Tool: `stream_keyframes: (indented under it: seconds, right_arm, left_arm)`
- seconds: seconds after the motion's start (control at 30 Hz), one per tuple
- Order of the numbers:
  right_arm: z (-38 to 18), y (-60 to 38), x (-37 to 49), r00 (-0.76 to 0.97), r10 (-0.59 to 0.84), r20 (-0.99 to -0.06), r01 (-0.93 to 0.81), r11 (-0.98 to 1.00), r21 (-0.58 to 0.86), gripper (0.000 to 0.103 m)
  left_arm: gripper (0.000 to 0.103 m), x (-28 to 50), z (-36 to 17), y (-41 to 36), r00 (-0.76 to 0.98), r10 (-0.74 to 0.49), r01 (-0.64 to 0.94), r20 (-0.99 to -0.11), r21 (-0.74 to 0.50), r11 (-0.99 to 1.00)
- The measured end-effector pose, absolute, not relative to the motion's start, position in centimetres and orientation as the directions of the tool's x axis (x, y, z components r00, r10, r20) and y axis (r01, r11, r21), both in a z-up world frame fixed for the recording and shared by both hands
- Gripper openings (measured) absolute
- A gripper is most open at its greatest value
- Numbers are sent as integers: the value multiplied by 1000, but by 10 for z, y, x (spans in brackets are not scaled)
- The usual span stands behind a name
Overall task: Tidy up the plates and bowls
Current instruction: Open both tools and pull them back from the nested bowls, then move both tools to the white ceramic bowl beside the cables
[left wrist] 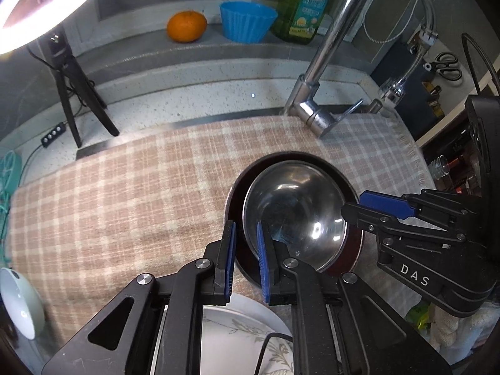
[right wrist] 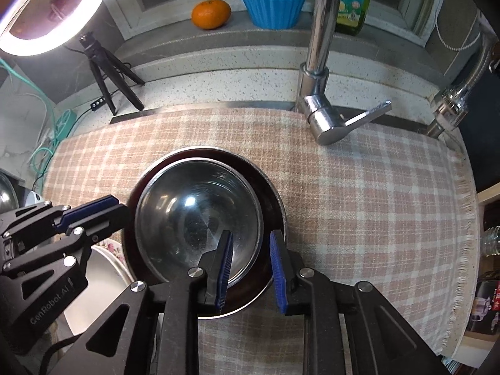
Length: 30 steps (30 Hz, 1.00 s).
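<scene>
A shiny steel bowl [left wrist: 297, 212] [right wrist: 200, 215] sits nested inside a larger dark bowl [left wrist: 312, 157] [right wrist: 272, 200] on a beige checked cloth [left wrist: 125, 203] [right wrist: 359, 203]. My left gripper [left wrist: 245, 228] [right wrist: 120, 206] is at the bowls' left side. Its blue pads straddle the rims with a visible gap and do not press on them. On the opposite side, my right gripper [right wrist: 251, 234] [left wrist: 353, 204] has one finger inside the steel bowl and one outside the dark bowl. It stands open too, and the pads are clear of the rims.
A white flowered plate [left wrist: 243, 331] [right wrist: 100, 275] lies near the front, under the left gripper. A chrome faucet [left wrist: 315, 72] [right wrist: 315, 62] rises behind the cloth. An orange [left wrist: 186, 26], a blue cup [left wrist: 247, 20] and a green bottle [left wrist: 300, 6] stand on the back ledge. A tripod [left wrist: 75, 93] stands back left.
</scene>
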State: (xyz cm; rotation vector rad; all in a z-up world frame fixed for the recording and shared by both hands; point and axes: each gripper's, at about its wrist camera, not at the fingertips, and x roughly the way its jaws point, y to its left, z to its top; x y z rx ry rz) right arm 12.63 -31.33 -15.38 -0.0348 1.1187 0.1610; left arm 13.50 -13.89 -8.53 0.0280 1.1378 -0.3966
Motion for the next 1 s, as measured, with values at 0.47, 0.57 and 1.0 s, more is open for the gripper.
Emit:
stream_keyframes:
  seconds: [0.47, 0.57, 1.0]
  right_arm:
    - [-81, -288, 77, 557, 234, -797, -230, 965, 123, 23]
    - [-72, -274, 68, 570, 258, -780, -261, 957, 127, 23]
    - [-66, -190, 49, 528, 370, -765, -417, 897, 146, 24]
  left_arm:
    - [12, 85, -28, -95, 497, -269, 290, -825, -134, 948]
    - [12, 76, -20, -75, 528, -244, 257, -813, -120, 959]
    - [12, 47, -14, 5, 586, -138, 101, -798, -98, 990]
